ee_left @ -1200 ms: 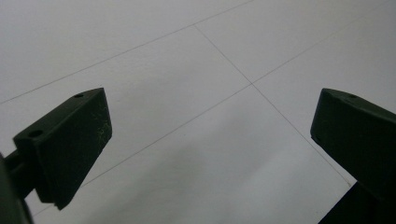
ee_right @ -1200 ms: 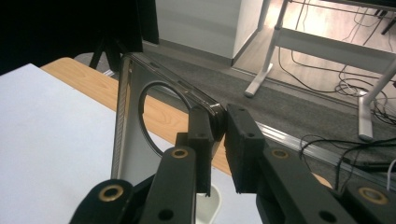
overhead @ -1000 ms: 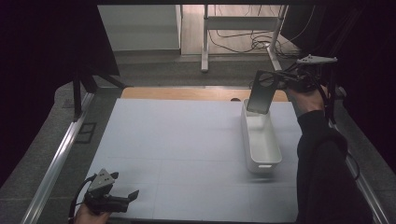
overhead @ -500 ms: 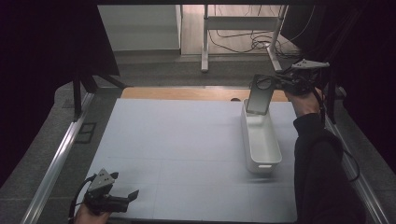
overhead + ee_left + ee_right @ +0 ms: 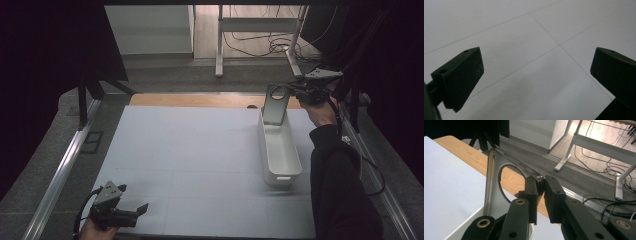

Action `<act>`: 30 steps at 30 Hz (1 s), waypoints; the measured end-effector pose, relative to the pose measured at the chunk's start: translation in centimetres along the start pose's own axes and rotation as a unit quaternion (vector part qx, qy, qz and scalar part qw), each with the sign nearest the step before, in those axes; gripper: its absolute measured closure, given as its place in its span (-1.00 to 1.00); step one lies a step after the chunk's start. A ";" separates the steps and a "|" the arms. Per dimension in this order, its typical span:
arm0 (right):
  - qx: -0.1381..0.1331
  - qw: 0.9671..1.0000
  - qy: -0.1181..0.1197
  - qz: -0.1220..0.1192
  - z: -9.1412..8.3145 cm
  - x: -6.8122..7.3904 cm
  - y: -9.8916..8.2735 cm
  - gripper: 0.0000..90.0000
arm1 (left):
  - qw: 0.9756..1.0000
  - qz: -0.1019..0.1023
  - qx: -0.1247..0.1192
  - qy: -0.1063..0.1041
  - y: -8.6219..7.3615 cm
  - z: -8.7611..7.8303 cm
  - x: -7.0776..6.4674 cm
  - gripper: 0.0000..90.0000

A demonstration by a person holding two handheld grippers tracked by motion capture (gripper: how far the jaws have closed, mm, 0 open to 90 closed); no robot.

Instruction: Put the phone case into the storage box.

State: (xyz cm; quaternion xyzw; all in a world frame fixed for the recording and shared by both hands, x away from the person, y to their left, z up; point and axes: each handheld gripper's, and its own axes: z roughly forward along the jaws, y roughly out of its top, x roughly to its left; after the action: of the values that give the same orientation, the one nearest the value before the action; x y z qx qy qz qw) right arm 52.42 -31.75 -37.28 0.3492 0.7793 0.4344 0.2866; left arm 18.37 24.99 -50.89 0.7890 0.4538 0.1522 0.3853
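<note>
the right gripper (image 5: 292, 92) is clamped on the top edge of a grey phone case (image 5: 275, 105) (the one with a round camera hole), and since a second ago it has carried the case lower, so its bottom end now dips into the far end of the white bin (image 5: 280, 152) near the table's far right corner. in the right gripper view the case (image 5: 499, 187) hangs upright just over the bin's rim (image 5: 474, 220). i'd judge the drop is close: a little more descent, then letting go. the left gripper (image 5: 131, 212) rests at the table's near left corner, jaws spread and empty over the bare white table (image 5: 524, 37), unmoved.
</note>
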 end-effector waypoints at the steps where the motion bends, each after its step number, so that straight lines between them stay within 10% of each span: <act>1: 0.001 1.000 0.000 0.000 0.2 0.0 -0.1 0.78 | 1.000 0.000 0.000 0.000 0.0 0.0 0.0 -1.00; 30: 0.001 1.000 0.005 -0.022 2.5 0.0 -2.2 0.77 | 1.000 -0.005 -0.001 -0.002 0.0 0.0 0.1 -1.00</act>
State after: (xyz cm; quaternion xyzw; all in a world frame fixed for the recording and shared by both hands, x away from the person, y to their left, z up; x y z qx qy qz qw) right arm 53.59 -31.41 -40.37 0.3296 0.7890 0.4287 0.2917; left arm 18.40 25.11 -50.90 0.7865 0.4570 0.1491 0.3877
